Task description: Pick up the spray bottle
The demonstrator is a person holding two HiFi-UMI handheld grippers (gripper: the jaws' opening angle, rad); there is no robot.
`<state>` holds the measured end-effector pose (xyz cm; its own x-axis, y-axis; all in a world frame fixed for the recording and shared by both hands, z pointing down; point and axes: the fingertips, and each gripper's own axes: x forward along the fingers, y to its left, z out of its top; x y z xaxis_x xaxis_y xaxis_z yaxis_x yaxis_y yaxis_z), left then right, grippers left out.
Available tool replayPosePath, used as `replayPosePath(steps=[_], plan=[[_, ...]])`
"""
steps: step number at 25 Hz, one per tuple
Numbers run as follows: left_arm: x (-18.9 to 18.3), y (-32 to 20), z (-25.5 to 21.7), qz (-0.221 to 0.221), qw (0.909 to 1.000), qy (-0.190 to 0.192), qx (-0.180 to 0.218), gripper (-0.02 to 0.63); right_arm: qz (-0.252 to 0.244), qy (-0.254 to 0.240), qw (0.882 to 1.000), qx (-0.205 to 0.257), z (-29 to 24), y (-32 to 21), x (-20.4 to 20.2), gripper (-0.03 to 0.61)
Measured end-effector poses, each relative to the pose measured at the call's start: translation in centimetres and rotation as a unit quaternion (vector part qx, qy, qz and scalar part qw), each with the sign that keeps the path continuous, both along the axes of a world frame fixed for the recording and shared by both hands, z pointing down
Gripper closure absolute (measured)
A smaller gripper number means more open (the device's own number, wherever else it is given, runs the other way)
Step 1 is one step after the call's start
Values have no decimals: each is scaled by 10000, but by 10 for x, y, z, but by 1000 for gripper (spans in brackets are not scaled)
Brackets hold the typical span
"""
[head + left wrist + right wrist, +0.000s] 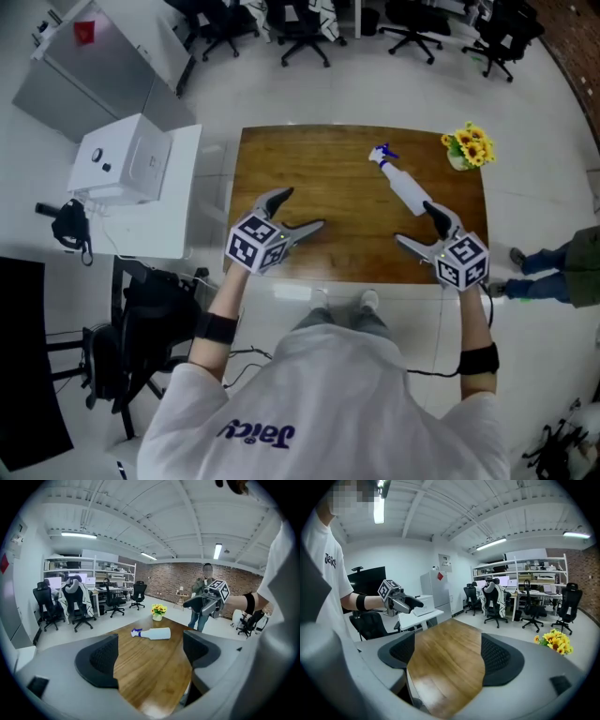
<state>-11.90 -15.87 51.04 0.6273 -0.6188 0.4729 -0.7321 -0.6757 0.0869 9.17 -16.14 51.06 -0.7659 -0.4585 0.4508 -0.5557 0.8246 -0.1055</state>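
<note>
- Head view, looking steeply down: a wooden table [309, 169] fills the centre of the frame, and you hold a gripper over its near edge in each hand.
- The spray bottle [405, 187] lies flat on its side in the upper right part of the table. A small pot of yellow flowers [469, 147] stands near it, further to the upper right.
- The bottle's long axis runs diagonally. Its blue nozzle points to the upper left, and its white base points to the lower right, toward your right hand.
- Your right gripper [415, 225] sits at the lower right of the table. Its jaws are spread wide with nothing between them.
- In the head view its upper jaw tip lies just beside the bottle's base. Whether they touch cannot be told.
- The right gripper view shows only bare wood between the jaws and does not show the bottle. That gripper seems aimed across the table, not at the bottle.
- Your left gripper [300, 210] sits at the lower left of the table, well apart from the bottle. Its jaws are also spread and hold nothing.
- In the left gripper view the bottle [157, 633] appears past the jaws, at centre frame, lying crosswise.
- Judged from this, the right gripper is clearly the nearer one. The bottle lies up and slightly left of it in the head view. You would likely need to turn the jaws toward the bottle and span its body across the diagonal.
</note>
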Motion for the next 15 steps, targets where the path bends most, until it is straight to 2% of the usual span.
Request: replayPosePath(steps=[8, 15], plan=[[13, -36, 6, -300, 9992, 244, 128, 178, -267, 386, 9980, -426, 20, -58, 1, 127], [17, -58, -1, -404, 9977, 381, 398, 179, -340, 912, 9912, -902, 68, -118, -9, 127]])
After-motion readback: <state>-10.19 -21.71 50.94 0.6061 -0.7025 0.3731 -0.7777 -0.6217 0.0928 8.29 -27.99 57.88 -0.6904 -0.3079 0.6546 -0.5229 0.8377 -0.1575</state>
